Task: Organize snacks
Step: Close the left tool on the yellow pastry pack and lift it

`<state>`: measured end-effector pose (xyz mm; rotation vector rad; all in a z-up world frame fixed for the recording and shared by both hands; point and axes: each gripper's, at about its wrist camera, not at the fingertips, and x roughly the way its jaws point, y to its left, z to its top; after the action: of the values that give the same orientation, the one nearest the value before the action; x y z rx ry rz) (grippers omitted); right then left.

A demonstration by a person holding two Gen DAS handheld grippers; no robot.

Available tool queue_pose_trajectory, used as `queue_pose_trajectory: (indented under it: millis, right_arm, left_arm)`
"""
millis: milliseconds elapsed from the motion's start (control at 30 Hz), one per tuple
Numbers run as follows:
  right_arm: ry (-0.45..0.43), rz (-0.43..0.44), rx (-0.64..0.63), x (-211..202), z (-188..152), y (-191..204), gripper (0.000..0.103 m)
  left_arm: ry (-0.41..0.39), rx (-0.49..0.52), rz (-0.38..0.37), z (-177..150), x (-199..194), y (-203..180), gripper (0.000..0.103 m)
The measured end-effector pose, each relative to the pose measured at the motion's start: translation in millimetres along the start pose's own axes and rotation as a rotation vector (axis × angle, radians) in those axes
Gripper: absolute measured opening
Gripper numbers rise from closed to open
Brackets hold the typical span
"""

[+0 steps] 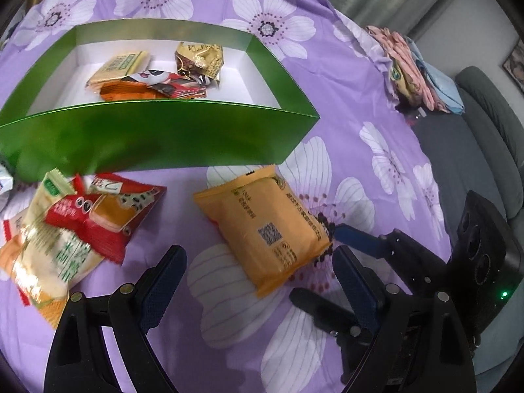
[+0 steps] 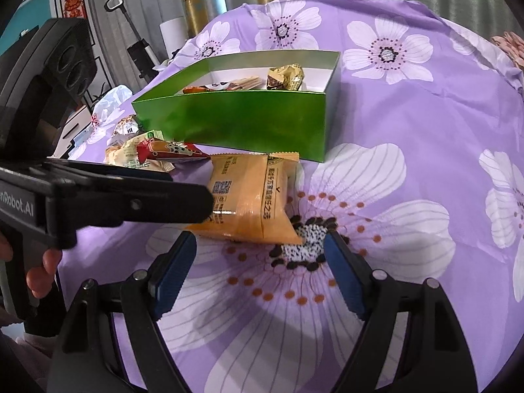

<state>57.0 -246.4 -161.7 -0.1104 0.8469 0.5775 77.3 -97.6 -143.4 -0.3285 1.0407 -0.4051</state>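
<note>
An orange snack packet (image 1: 265, 226) lies on the purple flowered cloth in front of a green box (image 1: 157, 134); it also shows in the right wrist view (image 2: 249, 199). The box (image 2: 235, 121) holds several wrapped snacks (image 1: 154, 75). My left gripper (image 1: 258, 262) is open, its fingers either side of the packet's near end. My right gripper (image 2: 258, 255) is open just short of the packet, and shows in the left wrist view (image 1: 330, 275) at the right. A pile of loose snacks (image 1: 65, 229) lies left of the packet.
The loose snack pile also shows in the right wrist view (image 2: 154, 154), with a white plastic bag (image 2: 111, 101) behind it. Folded cloths (image 1: 416, 72) lie at the cloth's far right edge, and a grey sofa (image 1: 475, 150) stands beyond it.
</note>
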Motion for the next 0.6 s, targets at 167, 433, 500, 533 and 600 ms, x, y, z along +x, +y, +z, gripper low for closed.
queue_pose_trajectory:
  millis: [167, 433, 500, 533, 600]
  right_arm:
    - [0.024, 0.046, -0.005, 12, 8, 0, 0.080]
    - [0.082, 0.089, -0.044, 28, 13, 12, 0.048]
    - [0.085, 0.080, -0.046, 29, 13, 13, 0.043]
    - [0.086, 0.079, -0.044, 28, 14, 13, 0.041]
    - [0.087, 0.078, -0.036, 28, 13, 11, 0.037]
  left_arm:
    - [0.013, 0.003, -0.017, 6, 10, -1, 0.091]
    - [0.041, 0.012, -0.027, 9, 22, -1, 0.072]
    - [0.038, 0.014, -0.022, 9, 22, 1, 0.071]
    - [0.035, 0.011, -0.025, 9, 21, 2, 0.070]
    - [0.031, 0.018, -0.020, 8, 21, 1, 0.070]
